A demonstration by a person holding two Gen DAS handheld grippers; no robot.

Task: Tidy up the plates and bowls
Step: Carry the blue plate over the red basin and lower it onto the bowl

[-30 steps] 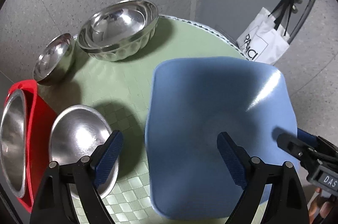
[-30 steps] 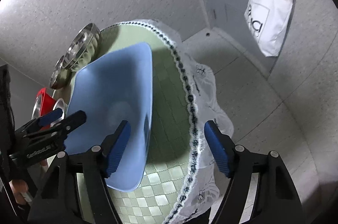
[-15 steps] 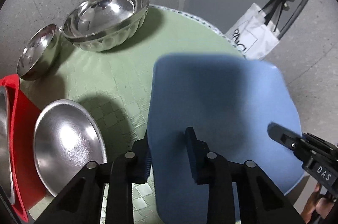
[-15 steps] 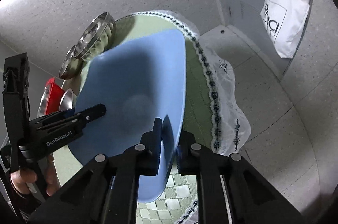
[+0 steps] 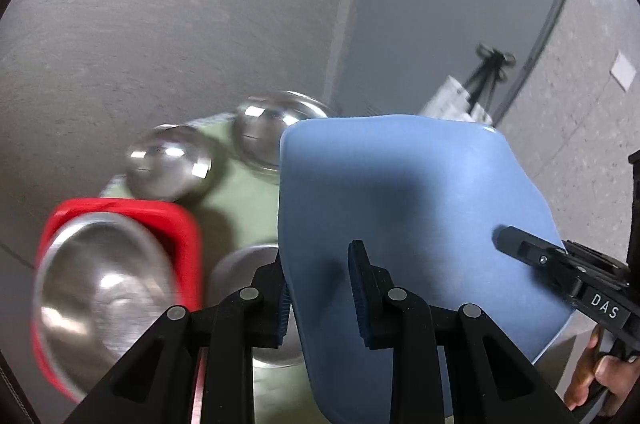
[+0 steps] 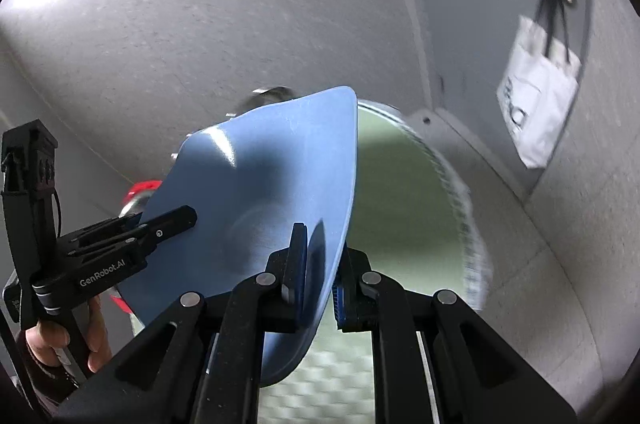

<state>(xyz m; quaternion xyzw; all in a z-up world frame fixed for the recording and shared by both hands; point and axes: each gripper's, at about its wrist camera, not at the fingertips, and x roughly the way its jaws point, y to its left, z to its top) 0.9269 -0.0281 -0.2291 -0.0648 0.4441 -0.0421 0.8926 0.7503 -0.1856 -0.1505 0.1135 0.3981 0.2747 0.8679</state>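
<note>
A large blue plate (image 5: 416,208) is held up off the green table by both grippers. My left gripper (image 5: 320,288) is shut on its left rim. My right gripper (image 6: 322,272) is shut on its right rim; the plate (image 6: 264,184) tilts in that view. The right gripper also shows in the left wrist view (image 5: 560,264), and the left gripper in the right wrist view (image 6: 160,224). A red tray (image 5: 176,224) holding a steel bowl (image 5: 100,288) lies lower left. Another steel bowl (image 5: 244,276) sits under the plate's left edge.
Two more steel bowls, a small one (image 5: 168,164) and a larger one (image 5: 264,128), stand at the table's far side by the grey wall. A white tote bag (image 6: 536,104) hangs on the wall to the right. The tablecloth edge (image 6: 460,184) drops off at right.
Both grippers went from open to shut on the blue plate's rims, then lifted it off the table and tilted it. The view has swung up and toward the red tray.
</note>
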